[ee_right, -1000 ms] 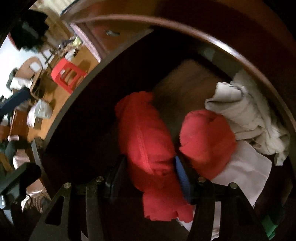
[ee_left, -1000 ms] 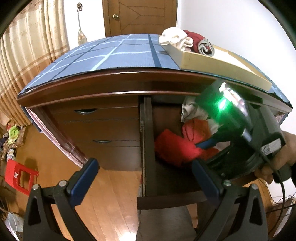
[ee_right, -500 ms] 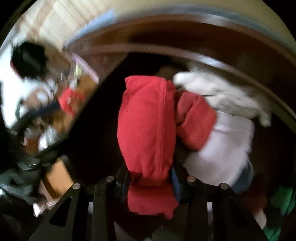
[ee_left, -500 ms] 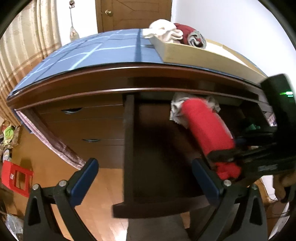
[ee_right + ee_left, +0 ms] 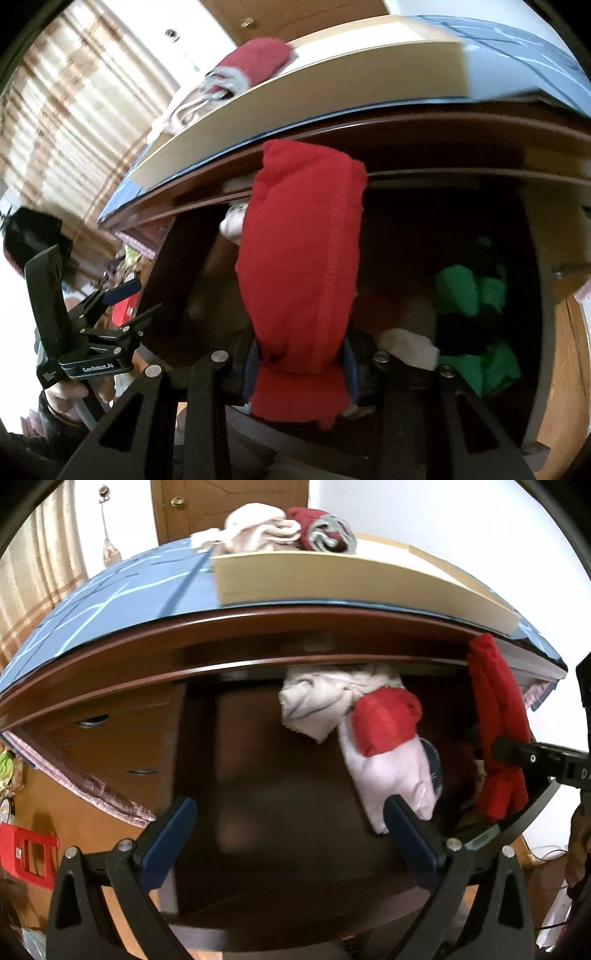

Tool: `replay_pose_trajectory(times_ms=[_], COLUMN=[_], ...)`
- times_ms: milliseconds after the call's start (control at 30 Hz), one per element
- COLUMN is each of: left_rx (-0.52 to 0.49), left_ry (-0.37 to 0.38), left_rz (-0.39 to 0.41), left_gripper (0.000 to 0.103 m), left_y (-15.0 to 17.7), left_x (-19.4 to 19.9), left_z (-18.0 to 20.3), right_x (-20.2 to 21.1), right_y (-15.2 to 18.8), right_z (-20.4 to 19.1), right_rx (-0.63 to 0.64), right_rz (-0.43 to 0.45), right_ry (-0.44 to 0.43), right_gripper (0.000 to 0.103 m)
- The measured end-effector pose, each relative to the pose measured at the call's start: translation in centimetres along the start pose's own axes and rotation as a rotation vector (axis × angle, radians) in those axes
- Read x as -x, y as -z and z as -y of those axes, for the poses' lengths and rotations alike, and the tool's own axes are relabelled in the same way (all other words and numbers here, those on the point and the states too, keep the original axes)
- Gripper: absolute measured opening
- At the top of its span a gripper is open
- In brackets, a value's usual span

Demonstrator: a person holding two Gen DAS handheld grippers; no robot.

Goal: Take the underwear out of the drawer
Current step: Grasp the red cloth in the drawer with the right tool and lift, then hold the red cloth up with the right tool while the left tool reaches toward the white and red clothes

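Underwear (image 5: 303, 258), red and folded, hangs clenched in our right tool (image 5: 301, 363) above the open drawer (image 5: 295, 904). We keep it clamped and clear the dresser edge; left tool (image 5: 288, 834) stays released.

Two hand-held grippers: left (image 5: 288, 830), right (image 5: 299, 365). One open drawer (image 5: 280, 915). In it, two white cloths (image 5: 325, 698), one red roll (image 5: 384, 720) and one green garment (image 5: 469, 295). Above it, one tray (image 5: 332, 579) with two rolled garments (image 5: 321, 528). One red underwear (image 5: 303, 251).
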State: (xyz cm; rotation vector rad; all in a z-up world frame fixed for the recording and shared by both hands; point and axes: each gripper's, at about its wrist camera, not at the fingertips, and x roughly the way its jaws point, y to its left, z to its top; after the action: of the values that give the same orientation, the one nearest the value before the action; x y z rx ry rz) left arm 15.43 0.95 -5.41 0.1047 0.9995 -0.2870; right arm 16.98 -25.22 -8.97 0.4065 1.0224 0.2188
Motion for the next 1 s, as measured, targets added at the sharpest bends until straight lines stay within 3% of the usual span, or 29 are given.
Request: replay_pose_trajectory(times_ms=[167,267,367,733,1000], left_rx=[-0.014,-0.017,-0.020,0.079,0.099], left_ry=[0.033,0.046,0.043,0.019,0.017], left_rz=[-0.026,-0.040,-0.041,-0.045,-0.108], left_gripper=[0.102,0.095,0.095,0.094,0.083], left_y=[-1.4,-2.0,-2.8,-5.4,-6.0], left_x=[-1.1,-1.8,-2.6,-5.4,-7.4], left_z=[2.0,3.0,3.8,6.2,7.1], right_x=[0.4,1.7,2.5,3.3,4.1], right_y=[0.8,1.3,1.5,2.5,2.7], right_z=[1.5,2.8,3.5,5.3,5.6], right_rx=[-0.074,-0.090,-0.084,-0.081,-0.062], right_rz=[0.027,0.046,0.070,0.090,0.107], right_ry=[-0.018,-0.015,-0.019,-0.036,-0.039], right_gripper=[0.039,0.039,0.039,0.039,0.039])
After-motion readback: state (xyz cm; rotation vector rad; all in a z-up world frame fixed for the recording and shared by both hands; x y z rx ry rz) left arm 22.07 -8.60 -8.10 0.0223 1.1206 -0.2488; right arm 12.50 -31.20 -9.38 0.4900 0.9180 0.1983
